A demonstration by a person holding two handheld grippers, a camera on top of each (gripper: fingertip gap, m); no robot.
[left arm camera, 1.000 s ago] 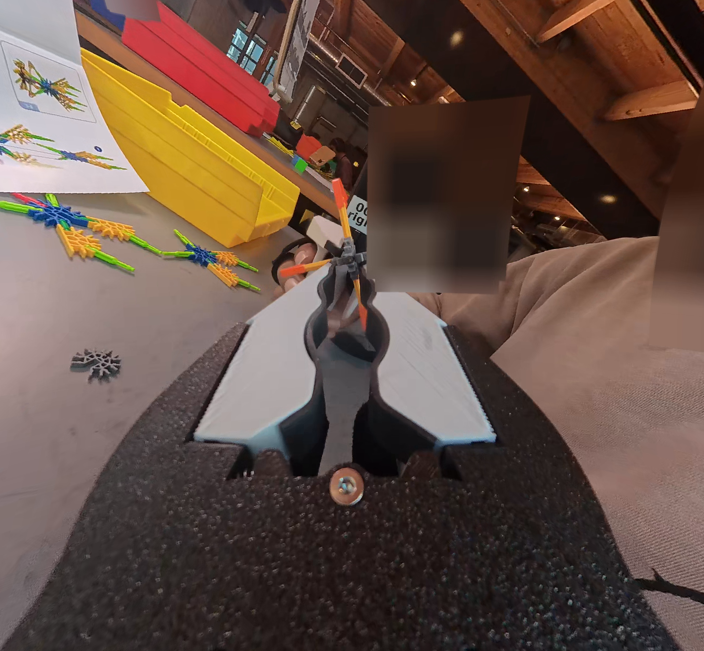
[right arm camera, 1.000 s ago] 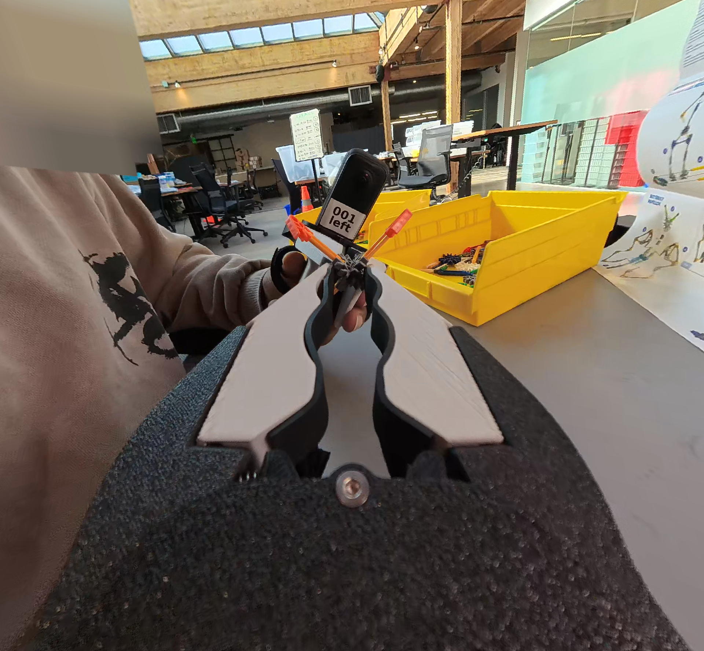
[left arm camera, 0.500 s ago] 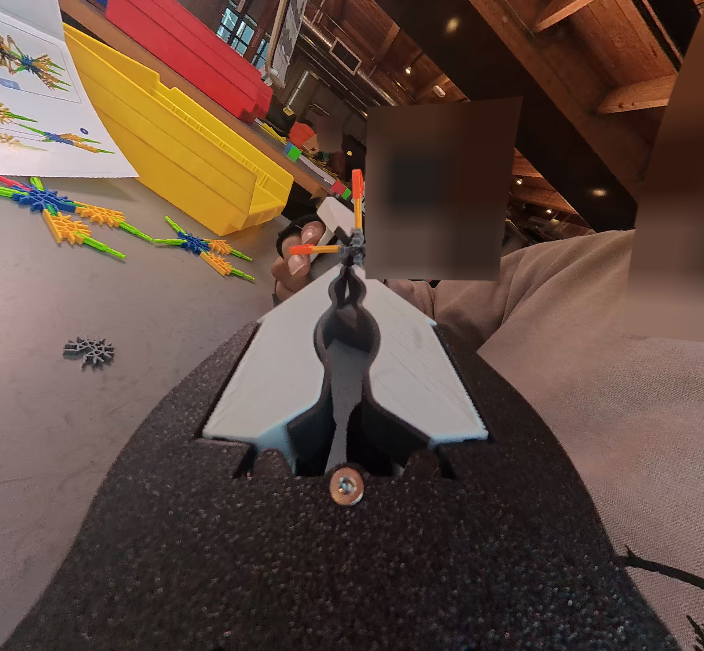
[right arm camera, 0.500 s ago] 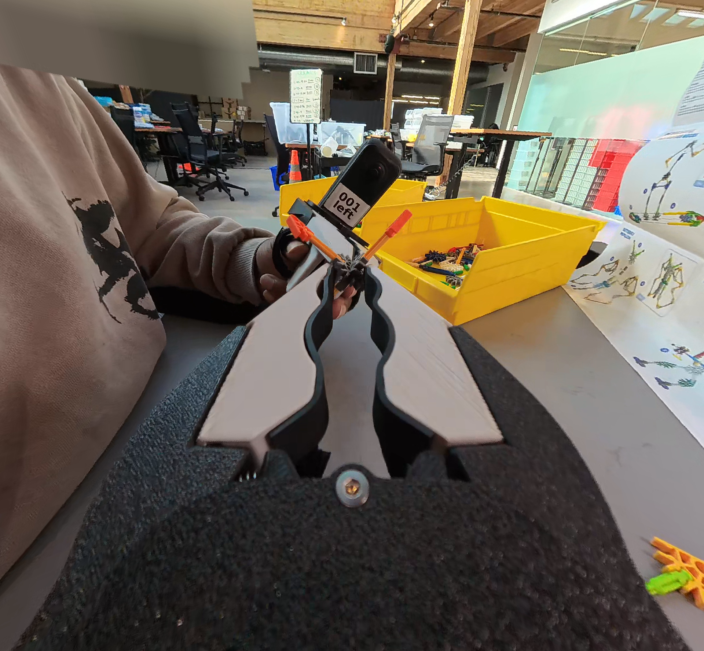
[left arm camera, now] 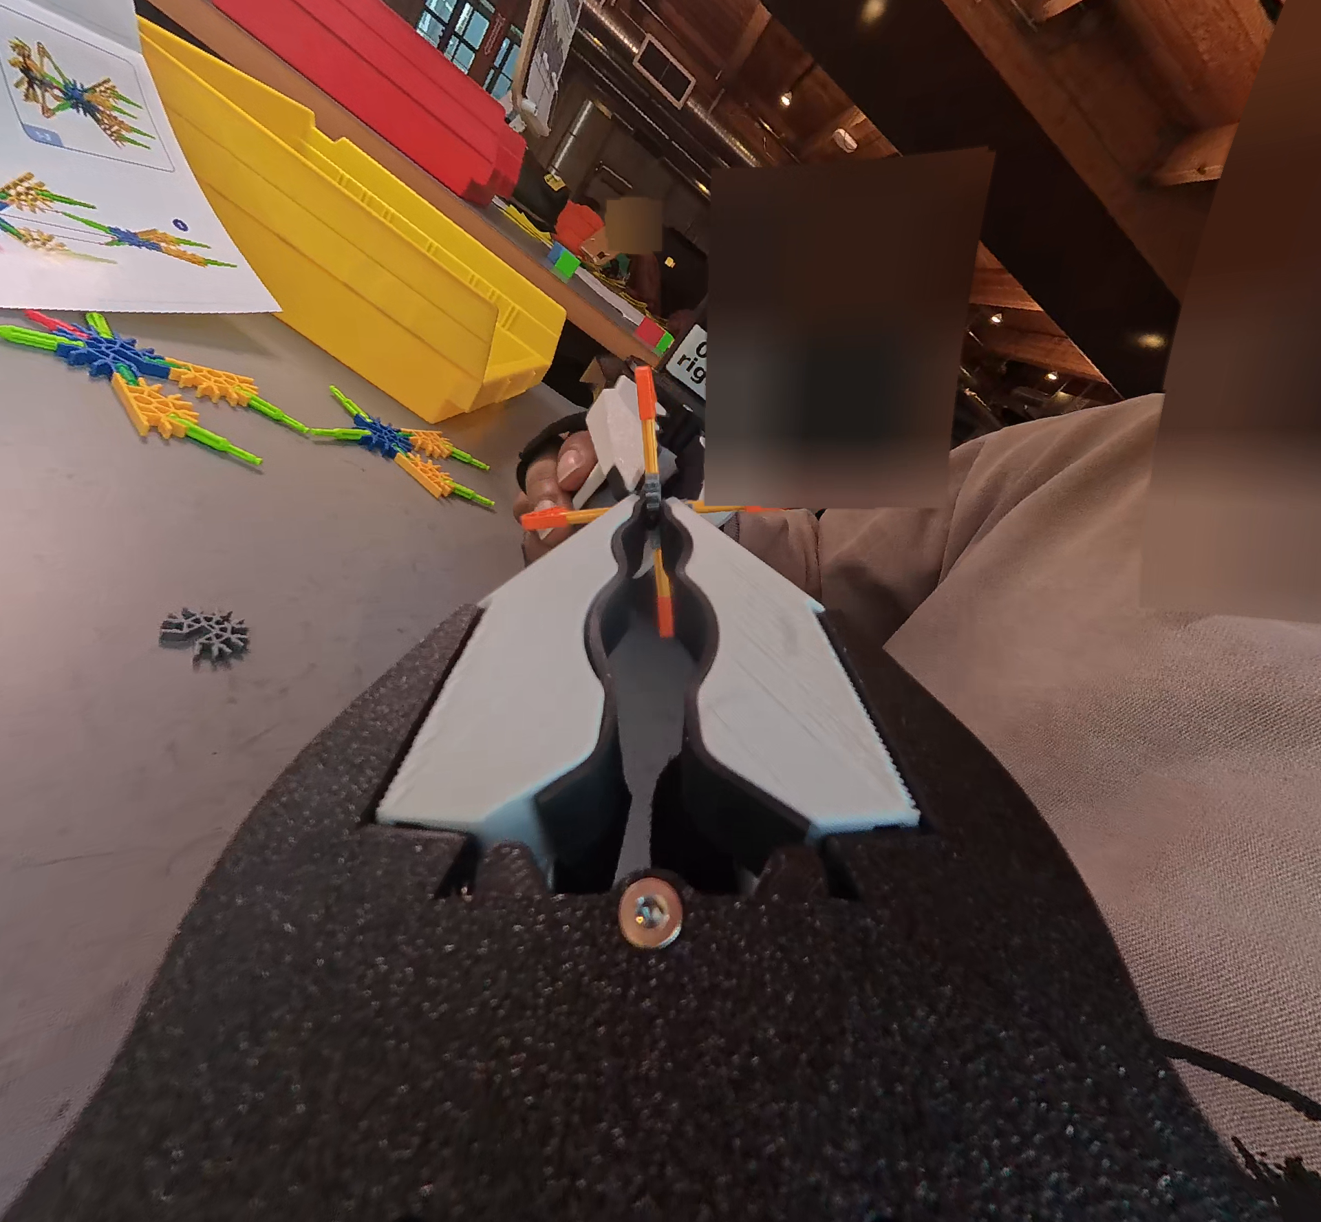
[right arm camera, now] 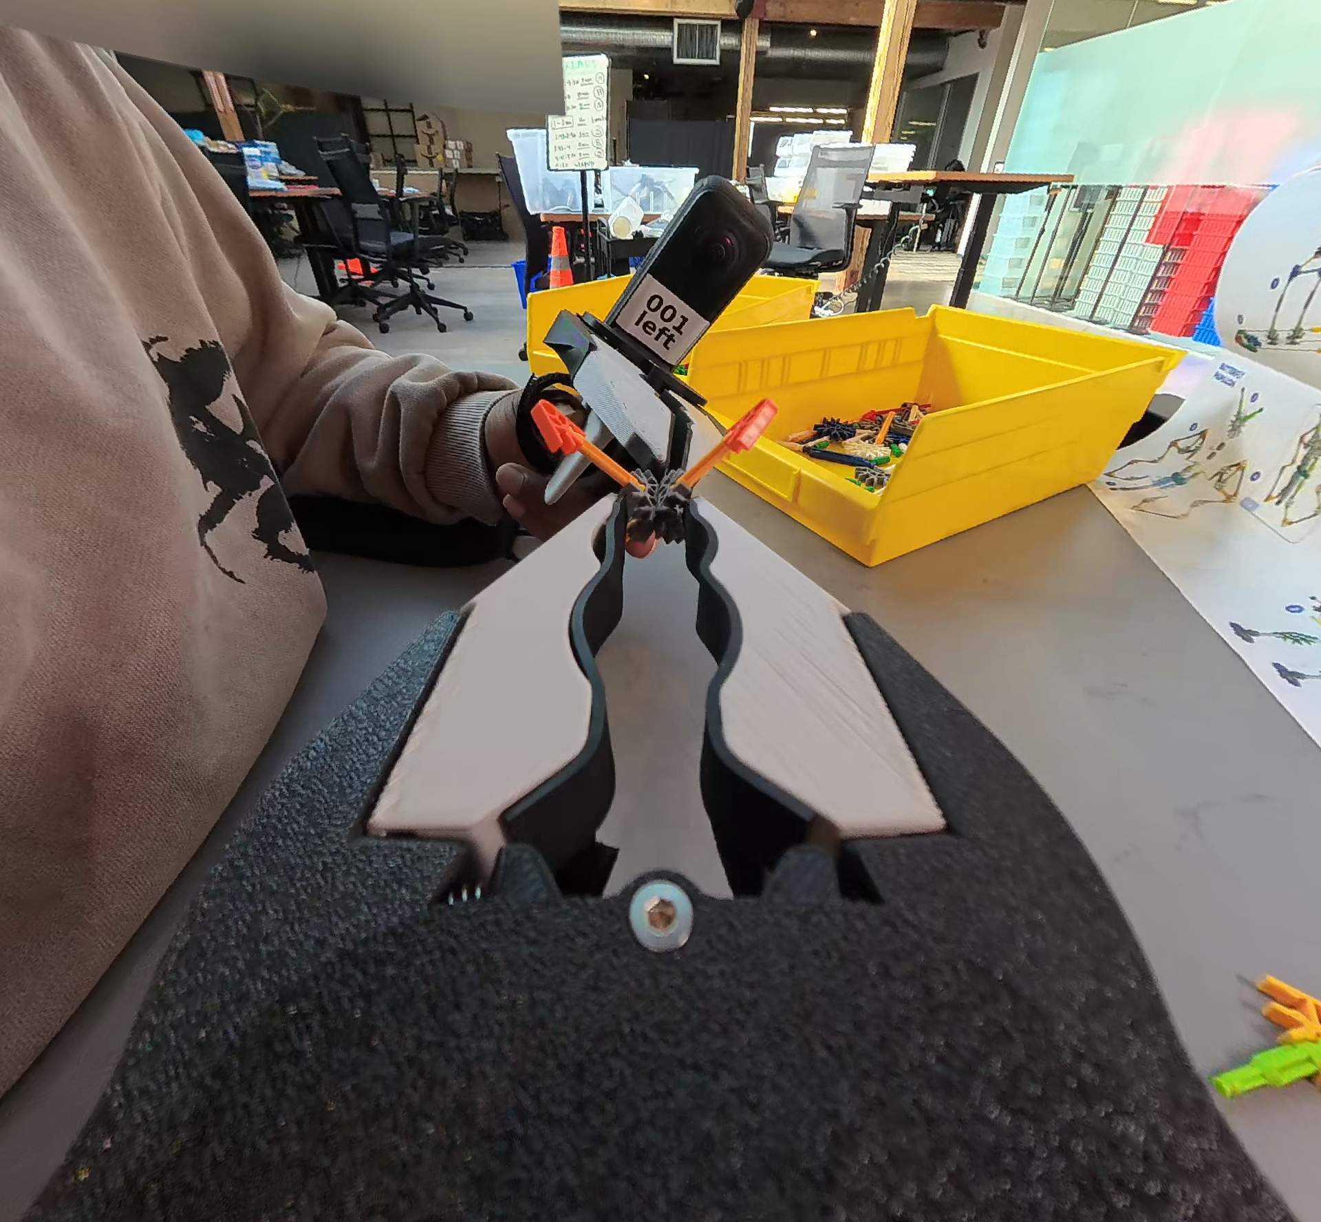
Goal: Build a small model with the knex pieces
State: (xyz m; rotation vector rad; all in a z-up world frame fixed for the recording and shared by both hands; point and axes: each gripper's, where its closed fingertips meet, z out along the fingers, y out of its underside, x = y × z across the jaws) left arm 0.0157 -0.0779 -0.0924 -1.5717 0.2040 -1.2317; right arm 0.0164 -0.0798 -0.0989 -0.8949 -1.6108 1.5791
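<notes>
A small grey snowflake connector (right arm camera: 657, 510) with orange rods (right arm camera: 725, 444) sticking out of it is held above the grey table, between the two grippers, which face each other. My right gripper (right arm camera: 656, 521) is shut on the connector across its width. My left gripper (left arm camera: 652, 510) is shut on the same connector (left arm camera: 652, 493), seen edge-on, with orange rods (left arm camera: 647, 415) pointing up, down, left and right. The left gripper's body and camera (right arm camera: 686, 280) show behind the piece in the right wrist view. The hand on the right gripper (left arm camera: 565, 473) shows in the left wrist view.
A yellow bin (right arm camera: 1001, 473) with loose parts stands on the table (right arm camera: 1001, 687); it also shows in the left wrist view (left arm camera: 372, 258), with red bins (left arm camera: 372, 65) behind. Instruction sheets (left arm camera: 86, 187), two blue-yellow-green assemblies (left arm camera: 129, 365), (left arm camera: 400, 437), a loose grey connector (left arm camera: 206, 634) and green-orange pieces (right arm camera: 1279, 1059) lie about. Less than 4 cm separates the two grippers' tips.
My left gripper's jaws have closed from slightly apart onto the connector. The rod piece has turned, so a rod now shows on the right. Both grippers have shifted with it.
</notes>
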